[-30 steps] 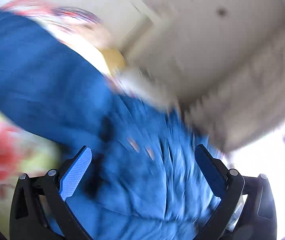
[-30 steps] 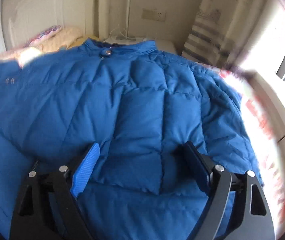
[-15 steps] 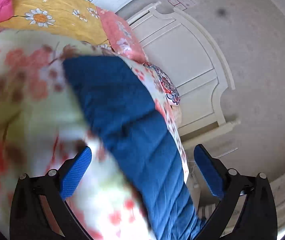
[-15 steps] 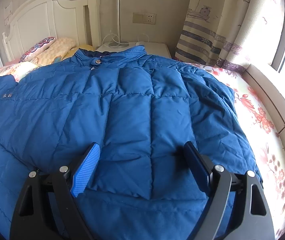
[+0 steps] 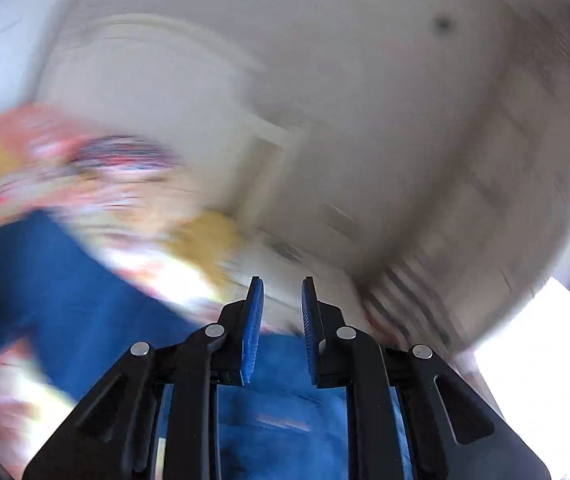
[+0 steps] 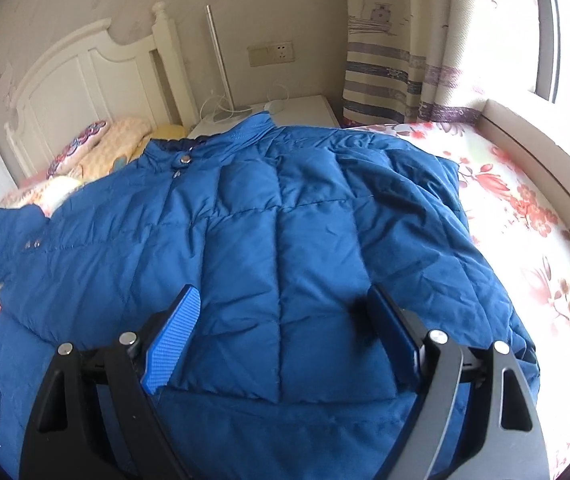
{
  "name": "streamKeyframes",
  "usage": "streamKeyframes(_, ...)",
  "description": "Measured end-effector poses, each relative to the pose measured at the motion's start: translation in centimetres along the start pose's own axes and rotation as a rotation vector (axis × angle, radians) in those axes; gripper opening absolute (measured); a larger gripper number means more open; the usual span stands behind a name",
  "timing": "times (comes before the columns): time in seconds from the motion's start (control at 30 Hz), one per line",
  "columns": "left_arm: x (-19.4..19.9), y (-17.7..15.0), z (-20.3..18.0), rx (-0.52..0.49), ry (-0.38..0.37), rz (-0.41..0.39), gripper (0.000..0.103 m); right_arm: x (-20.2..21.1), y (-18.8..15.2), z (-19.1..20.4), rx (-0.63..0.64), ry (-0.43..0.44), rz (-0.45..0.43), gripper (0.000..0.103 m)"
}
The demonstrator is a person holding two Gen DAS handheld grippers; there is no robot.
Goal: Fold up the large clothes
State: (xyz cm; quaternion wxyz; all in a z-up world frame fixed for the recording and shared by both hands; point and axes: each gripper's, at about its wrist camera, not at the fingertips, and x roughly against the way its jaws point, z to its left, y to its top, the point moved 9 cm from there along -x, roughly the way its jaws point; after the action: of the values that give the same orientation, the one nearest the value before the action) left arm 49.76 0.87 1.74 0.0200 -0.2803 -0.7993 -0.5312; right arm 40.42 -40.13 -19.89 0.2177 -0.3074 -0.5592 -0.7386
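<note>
Bedding under a blue quilted jacket (image 6: 269, 240) fills the right wrist view: the jacket lies spread front-up on the bed (image 6: 533, 208), whose floral sheet shows bare to the jacket's right, toward the window side. Its collar, with a metal snap (image 6: 184, 158), points at the white headboard (image 6: 85, 80) and the white nightstand (image 6: 285, 110), which stands just beyond the collar. Pillows (image 6: 97, 152) lie past the jacket's left shoulder, against the headboard. One sleeve (image 6: 1, 236) with two small snaps is laid toward the jacket's left edge. The right claw (image 6: 285, 328) hovers over the lower part of the jacket, jaws wide apart with only the quilted front seen between them; whether its fingertips touch the fabric cannot be told. The left claw (image 5: 282, 312) has its jaws drawn nearly together, and blue fabric (image 5: 277, 408) shows low between the fingers, though heavy blur leaves it unclear whether the pads pinch it. That view is smeared throughout: a blue band of the jacket crosses the left side, patterned pillows and a yellow patch are mere streaks above it, and the wall behind is washed out. The jacket's hem is cut off behind the right claw's frame.
</note>
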Motion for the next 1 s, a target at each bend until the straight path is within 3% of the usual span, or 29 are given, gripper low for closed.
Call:
streamKeyframes(0.07,-3.4,-4.0,-6.8,-0.073,-0.107,0.114,0.014,0.1,0.0,-0.1,-0.007,0.005,-0.004,0.084)
streamKeyframes(0.13,-5.7,-7.5,-10.1,-0.085,-0.160,0.193,0.015,0.2,0.0,-0.2,-0.019,0.012,-0.007,0.084)
streamKeyframes(0.27,-8.0,-14.3,-10.2,0.056,-0.281,0.360,0.018,0.5,0.1,-0.6,-0.045,0.041,-0.014,0.084)
streamKeyframes(0.33,-7.4,-15.9,-5.9,0.193,-0.282,0.384,0.033,0.5,0.1,-0.6,-0.055,0.059,-0.016,0.084)
streamKeyframes(0.37,-6.4,-15.6,-3.2,0.249,-0.268,0.351,0.061,0.5,0.1,-0.7,-0.058,0.066,-0.015,0.084)
streamKeyframes(0.4,-5.1,-15.3,-1.5,0.294,-0.270,0.315,0.099,0.5,0.1,-0.7,-0.060,0.071,-0.014,0.084)
streamKeyframes(0.47,-1.7,-12.9,3.2,0.417,-0.281,0.185,0.099,0.5,0.1,-0.7,-0.069,0.082,-0.014,0.084)
streamKeyframes(0.53,2.9,-9.7,8.9,0.495,-0.196,0.022,0.099,0.6,0.1,-0.6,-0.071,0.087,-0.013,0.084)
streamKeyframes(0.63,7.8,-6.9,16.0,0.609,-0.041,-0.138,0.099,0.6,0.1,-0.6,-0.069,0.083,-0.014,0.084)
streamKeyframes(0.73,9.5,-6.1,22.6,0.757,0.059,-0.189,0.099,0.5,0.1,-0.6,-0.068,0.082,-0.014,0.084)
streamKeyframes(0.8,8.4,-6.0,26.6,0.858,0.093,-0.165,0.097,0.6,0.1,-0.6,-0.067,0.080,-0.013,0.084)
streamKeyframes(0.87,7.5,-5.5,29.2,0.919,0.112,-0.180,0.087,0.5,0.1,-0.6,-0.067,0.076,-0.014,0.085)
streamKeyframes(0.93,7.0,-4.1,30.6,0.885,0.161,-0.203,0.079,0.6,0.1,-0.6,-0.067,0.076,-0.014,0.085)
streamKeyframes(1.0,7.2,-2.7,31.5,0.839,0.213,-0.229,0.043,0.5,0.1,-0.6,-0.066,0.075,-0.014,0.085)
